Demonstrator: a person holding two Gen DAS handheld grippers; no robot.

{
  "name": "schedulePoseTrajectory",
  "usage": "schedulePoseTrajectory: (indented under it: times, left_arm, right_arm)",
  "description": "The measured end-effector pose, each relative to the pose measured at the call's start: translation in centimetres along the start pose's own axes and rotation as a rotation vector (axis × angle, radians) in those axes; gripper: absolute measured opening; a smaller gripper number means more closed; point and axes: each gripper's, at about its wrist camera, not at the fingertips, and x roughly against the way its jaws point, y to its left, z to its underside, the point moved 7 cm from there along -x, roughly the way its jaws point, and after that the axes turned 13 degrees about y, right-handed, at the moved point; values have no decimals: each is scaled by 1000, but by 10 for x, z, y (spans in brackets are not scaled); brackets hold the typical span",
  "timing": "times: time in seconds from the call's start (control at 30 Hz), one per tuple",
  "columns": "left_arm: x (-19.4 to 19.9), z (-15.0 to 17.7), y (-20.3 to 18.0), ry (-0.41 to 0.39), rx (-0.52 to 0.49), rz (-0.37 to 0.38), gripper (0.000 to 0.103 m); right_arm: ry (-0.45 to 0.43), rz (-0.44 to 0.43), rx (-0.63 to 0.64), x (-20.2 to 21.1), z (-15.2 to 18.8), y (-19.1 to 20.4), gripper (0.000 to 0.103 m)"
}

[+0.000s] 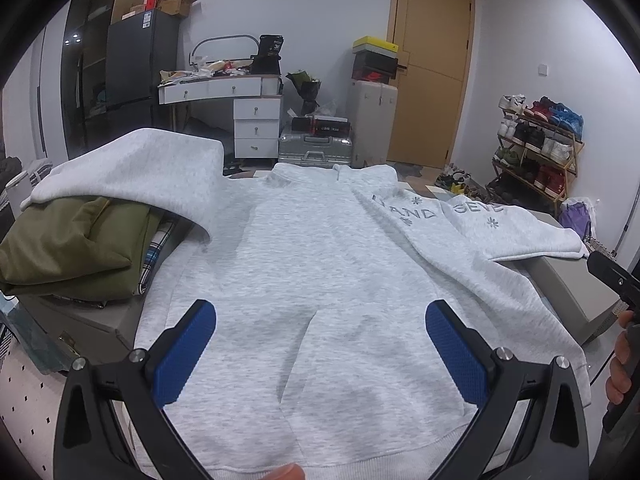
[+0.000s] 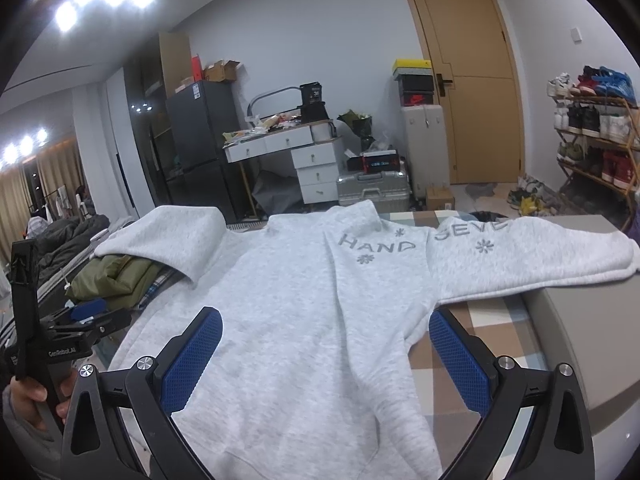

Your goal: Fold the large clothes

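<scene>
A light grey sweatshirt [image 1: 312, 248] with grey lettering lies spread flat on the bed, hem toward me, collar at the far end. It also shows in the right wrist view [image 2: 304, 320]. Its left sleeve [image 1: 152, 168] drapes over a pile of clothes; its right sleeve [image 2: 528, 256] stretches out to the right. My left gripper [image 1: 320, 320] is open and empty above the hem's middle. My right gripper [image 2: 326, 328] is open and empty above the lower right part of the body. Each gripper's handle shows in the other's view.
An olive green garment [image 1: 68, 248] and plaid fabric lie piled at the bed's left. A grey box [image 2: 576, 344] stands at the bed's right. Beyond are a white desk [image 1: 240, 100], a silver suitcase [image 1: 316, 148], a shoe rack [image 1: 536, 148] and a door [image 1: 432, 64].
</scene>
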Motion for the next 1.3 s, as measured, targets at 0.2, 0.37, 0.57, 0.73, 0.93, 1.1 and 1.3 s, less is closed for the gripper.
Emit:
schedulePoseTrajectory:
  times: [0.2,0.37,0.57,0.73,0.93,1.1,1.3]
  left_arm:
    - [1,-2,-2,-15,-6,-6,102]
    - [1,-5,-6,-23,-9,-9,102]
    - [-5,-6,-9,-14,-12,-6,102]
    - [-11,-10,-9,-4,-20,-10,102]
    - [-19,-20,-5,1,-31,-14,102]
    - [-28,-29,1,2,-18,-4,102]
    - [-34,-37,11,5,22,38,102]
  right_arm:
    - [-21,6,11,9,-4,0,103]
    - [-37,22,20,18,-9,-2,103]
    - [-37,25,3,15,-10,-11,103]
    - [-27,24,-24,6,-12,-19,103]
    - [-28,-3,-93,1,-19,-36,103]
    - [-14,39,-126,-7,-21,-54,103]
    - [14,94,-175,-18,-23,-77,103]
